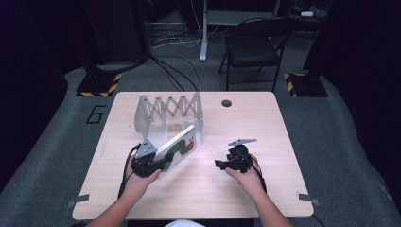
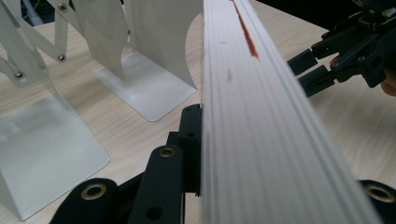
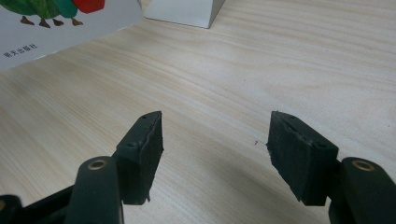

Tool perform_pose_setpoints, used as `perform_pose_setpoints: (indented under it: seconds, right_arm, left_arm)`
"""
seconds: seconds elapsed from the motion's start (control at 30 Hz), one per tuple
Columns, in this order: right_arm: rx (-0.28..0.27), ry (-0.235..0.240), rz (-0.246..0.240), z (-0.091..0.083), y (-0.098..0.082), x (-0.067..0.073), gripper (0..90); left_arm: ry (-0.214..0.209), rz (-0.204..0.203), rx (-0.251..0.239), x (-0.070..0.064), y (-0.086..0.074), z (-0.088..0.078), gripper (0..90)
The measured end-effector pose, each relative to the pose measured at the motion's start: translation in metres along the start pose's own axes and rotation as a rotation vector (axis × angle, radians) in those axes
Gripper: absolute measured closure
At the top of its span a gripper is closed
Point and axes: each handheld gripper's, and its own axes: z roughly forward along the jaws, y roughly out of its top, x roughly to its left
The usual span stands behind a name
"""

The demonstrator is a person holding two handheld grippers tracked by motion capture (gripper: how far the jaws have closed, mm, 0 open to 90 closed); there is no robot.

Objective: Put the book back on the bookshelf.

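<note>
A white picture book [image 1: 178, 147] with a green caterpillar on its cover is held tilted above the table, just in front of a white folding book rack [image 1: 168, 111]. My left gripper [image 1: 165, 163] is shut on the book's lower end. In the left gripper view the page edges [image 2: 252, 121] run up between the jaws, with the rack's plates [image 2: 140, 88] to the left. My right gripper [image 1: 218, 164] rests low over the table to the right, open, with nothing between its fingers [image 3: 215, 154]. The book's cover [image 3: 46, 32] lies beyond it at upper left.
The light wooden table [image 1: 265, 123] has a round cable hole [image 1: 226, 102] near its far edge. A black folding chair [image 1: 253, 45] stands behind the table. Bare tabletop stretches right of and in front of the rack.
</note>
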Motion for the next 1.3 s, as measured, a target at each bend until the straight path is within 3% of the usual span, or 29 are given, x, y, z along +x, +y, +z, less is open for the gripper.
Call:
perform_pose_setpoints:
  seconds: [0.8, 0.87, 1.1, 1.2, 1.3]
  right_arm:
    - [0.016, 0.005, 0.012, 0.000, 0.001, 0.003, 35.5]
    - [0.011, 0.006, -0.008, 0.000, 0.000, 0.000, 35.5]
    - [0.018, 0.008, 0.020, -0.001, 0.001, 0.001, 35.5]
    - [0.005, 0.013, -0.010, 0.002, 0.003, 0.000, 35.5]
    - [0.020, 0.022, 0.002, 0.004, 0.005, 0.002, 35.5]
  left_arm:
    - [0.047, -0.026, -0.039, 0.016, 0.004, -0.025, 75.6]
    - [0.051, -0.029, -0.043, 0.017, 0.004, -0.026, 75.6]
    - [0.063, -0.044, -0.050, 0.018, 0.002, -0.029, 75.6]
    - [0.073, -0.049, -0.054, 0.019, 0.000, -0.032, 75.6]
    - [0.079, -0.052, -0.054, 0.020, -0.001, -0.035, 75.6]
